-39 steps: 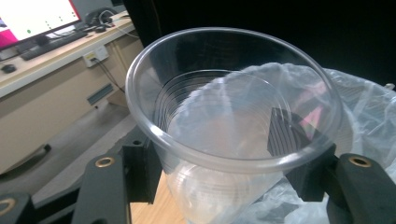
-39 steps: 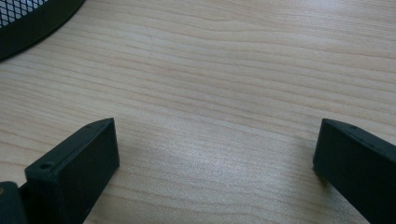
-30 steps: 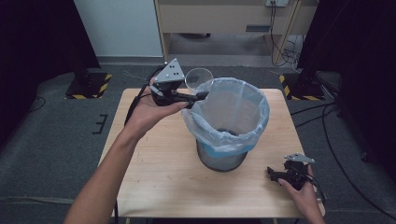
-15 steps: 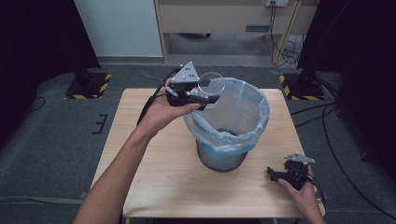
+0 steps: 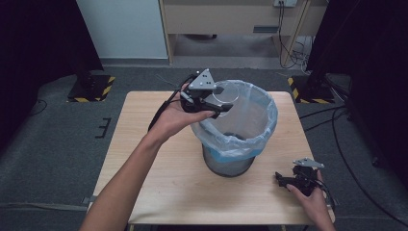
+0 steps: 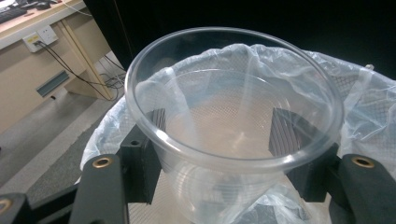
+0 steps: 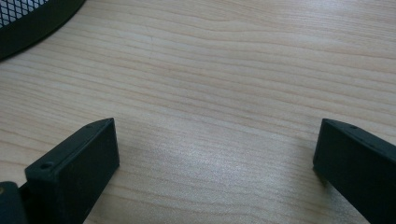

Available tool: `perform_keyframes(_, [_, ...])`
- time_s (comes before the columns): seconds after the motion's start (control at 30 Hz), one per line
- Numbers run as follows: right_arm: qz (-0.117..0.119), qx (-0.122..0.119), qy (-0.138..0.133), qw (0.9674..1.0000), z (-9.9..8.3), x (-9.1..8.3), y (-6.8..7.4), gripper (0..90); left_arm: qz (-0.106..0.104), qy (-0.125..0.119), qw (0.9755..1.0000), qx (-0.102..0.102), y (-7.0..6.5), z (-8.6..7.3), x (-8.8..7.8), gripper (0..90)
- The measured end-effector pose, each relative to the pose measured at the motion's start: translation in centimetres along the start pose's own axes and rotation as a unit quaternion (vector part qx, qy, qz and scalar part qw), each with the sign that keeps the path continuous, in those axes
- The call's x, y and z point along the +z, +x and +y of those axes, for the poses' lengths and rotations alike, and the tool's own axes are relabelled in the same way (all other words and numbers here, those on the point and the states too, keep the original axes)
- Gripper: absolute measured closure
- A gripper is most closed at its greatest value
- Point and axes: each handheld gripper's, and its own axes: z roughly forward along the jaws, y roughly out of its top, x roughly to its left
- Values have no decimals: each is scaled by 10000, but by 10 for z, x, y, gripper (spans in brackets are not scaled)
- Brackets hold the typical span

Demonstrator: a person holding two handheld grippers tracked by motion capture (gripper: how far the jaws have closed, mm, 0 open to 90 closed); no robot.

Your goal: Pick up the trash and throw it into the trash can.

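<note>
On your wooden desk [image 5: 144, 144] stands a mesh bin [image 5: 228, 161] lined with a pale blue bag [image 5: 262, 113]. Your left gripper [image 5: 219, 103] holds a clear plastic cup [image 6: 233, 116] over the bin's near rim, jaws clamped on its sides. Your right gripper [image 5: 284, 179] rests on the desk's right corner, jaws spread wide with nothing between them.

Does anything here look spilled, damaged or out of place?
Nothing stands out. The left gripper holds a clear plastic cup, empty and intact, above the lined bin; the right gripper rests open on the table.
</note>
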Motion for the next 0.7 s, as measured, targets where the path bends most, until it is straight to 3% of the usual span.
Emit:
perform_keyframes(0.4, [3,-1,0,10000,0,0,0,4,-72,257,9996,65,-2,-4,11,356])
perform_keyframes(0.7, [8,-7,11,10000,0,0,0,4,-81,459,9989,-16,0,-7,16,355])
